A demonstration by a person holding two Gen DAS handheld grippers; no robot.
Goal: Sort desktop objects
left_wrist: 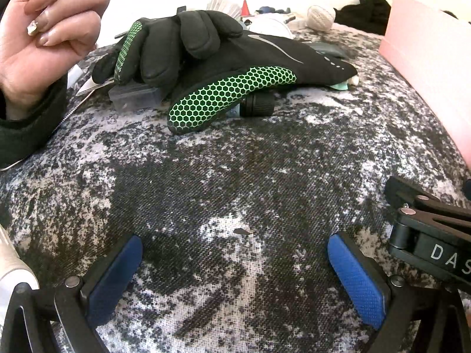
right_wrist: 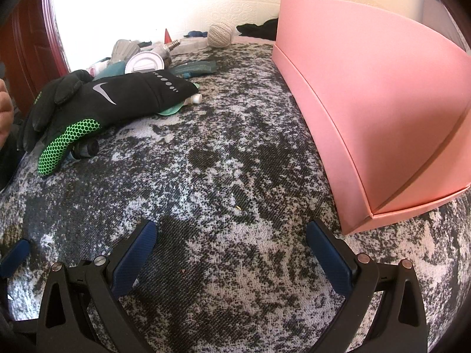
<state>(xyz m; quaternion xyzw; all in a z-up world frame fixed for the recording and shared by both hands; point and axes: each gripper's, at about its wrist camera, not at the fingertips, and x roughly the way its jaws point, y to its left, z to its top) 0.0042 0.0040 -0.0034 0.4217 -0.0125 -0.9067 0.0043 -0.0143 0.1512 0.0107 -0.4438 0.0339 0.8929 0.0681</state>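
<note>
The left gripper is seen with its jaws spread wide, and nothing is held between the blue pads. Only the mottled black-and-white cloth is framed between them; whether the tips touch the cloth cannot be told. Part of the right gripper is seen at the right edge of the left wrist view, just beside the left one.

The right gripper is likewise spread wide and empty, with bare cloth between its pads. It is angled down toward the cloth, near the corner of the pink box, which is not touched by it.

The things to be sorted are piled at the far side of the cloth, well apart from both grippers. A black glove with green honeycomb patches is laid on top of the pile. Under its thumb a small black cap is seen, and under its fingers a clear plastic case. Behind the glove lie a ball of twine, a bulb, a white lid, a red cone and a teal packet.

A bare hand in a dark sleeve is held up at the left, above the pile, touching nothing.
</note>
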